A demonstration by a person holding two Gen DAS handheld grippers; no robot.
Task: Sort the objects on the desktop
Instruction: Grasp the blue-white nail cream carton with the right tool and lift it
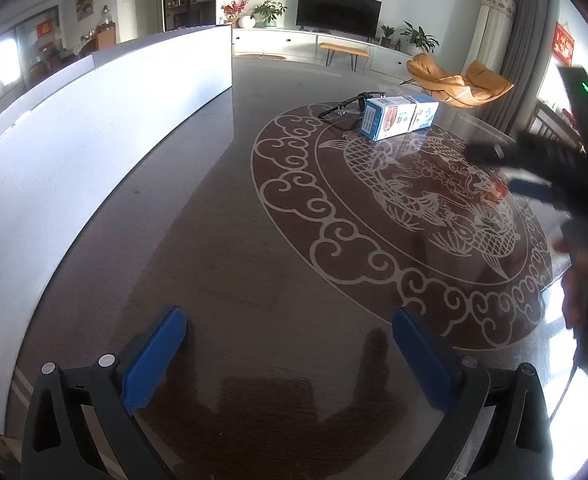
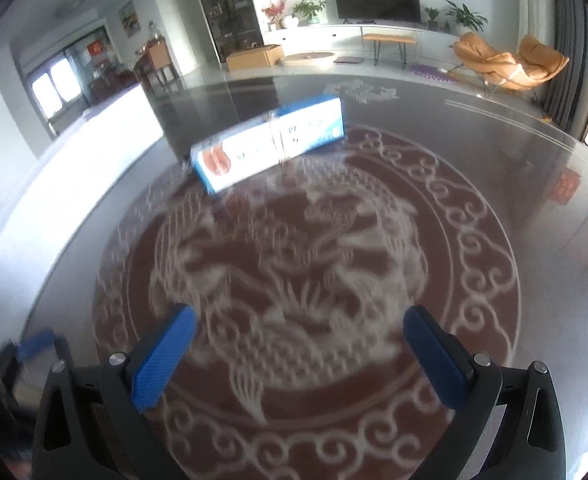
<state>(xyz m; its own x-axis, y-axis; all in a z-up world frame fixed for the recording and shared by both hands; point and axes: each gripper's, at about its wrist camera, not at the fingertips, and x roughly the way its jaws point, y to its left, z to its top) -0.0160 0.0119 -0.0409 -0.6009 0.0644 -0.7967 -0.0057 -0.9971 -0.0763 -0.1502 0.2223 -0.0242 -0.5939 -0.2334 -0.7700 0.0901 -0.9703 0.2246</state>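
Observation:
A blue and white carton (image 1: 398,117) lies on the glass table, far ahead of my left gripper (image 1: 289,330), which is open and holds nothing. Dark-framed glasses (image 1: 344,106) rest just behind the carton. In the right wrist view the same carton (image 2: 267,146) lies blurred ahead of my right gripper (image 2: 300,330), also open and empty. The right gripper's black body (image 1: 550,164) shows blurred at the right edge of the left wrist view, with a hand (image 1: 578,280) on its handle.
A long white box (image 1: 93,148) stands along the table's left side. The glass table top (image 1: 221,240) lies over a red dragon medallion (image 2: 306,264). Beyond it are a TV (image 1: 338,18), a bench and orange chairs (image 1: 460,80).

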